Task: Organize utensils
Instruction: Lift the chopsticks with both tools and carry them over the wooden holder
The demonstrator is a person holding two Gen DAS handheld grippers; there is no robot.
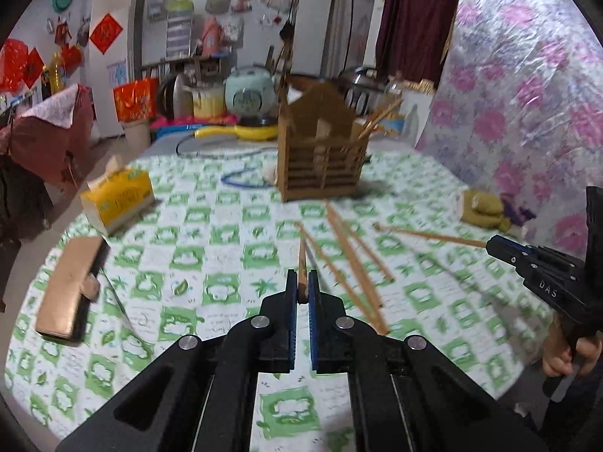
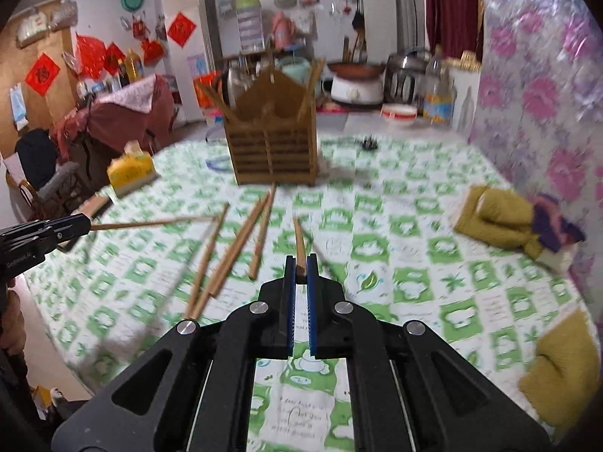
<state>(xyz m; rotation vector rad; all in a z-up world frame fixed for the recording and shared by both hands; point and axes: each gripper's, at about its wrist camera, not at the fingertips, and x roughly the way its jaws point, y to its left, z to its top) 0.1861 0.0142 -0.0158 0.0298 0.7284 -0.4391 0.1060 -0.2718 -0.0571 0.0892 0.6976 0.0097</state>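
Two lifted chopsticks and a holder. My left gripper (image 1: 301, 277) is shut on the thick end of a wooden chopstick (image 1: 302, 256) that points away over the green-checked tablecloth (image 1: 188, 260). The same gripper (image 2: 88, 223) shows at the left of the right wrist view, its chopstick (image 2: 150, 223) sticking out to the right. My right gripper (image 2: 300, 261) is shut on another chopstick (image 2: 298, 239); from the left wrist view this gripper (image 1: 489, 245) carries the chopstick (image 1: 426, 235) pointing left. Several loose chopsticks (image 1: 354, 263) (image 2: 233, 252) lie between them. A slatted wooden utensil holder (image 1: 320, 165) (image 2: 273, 150) stands beyond, with chopsticks in it.
A yellow tissue box (image 1: 117, 197) and a flat brown case (image 1: 69, 286) lie at the table's left. Olive cloth bundles (image 2: 493, 218) (image 2: 561, 376) sit at the right, by a floral-covered wall (image 1: 527, 94). A blue cable (image 1: 241, 180) lies left of the holder. A hand (image 1: 565, 358) grips the right tool.
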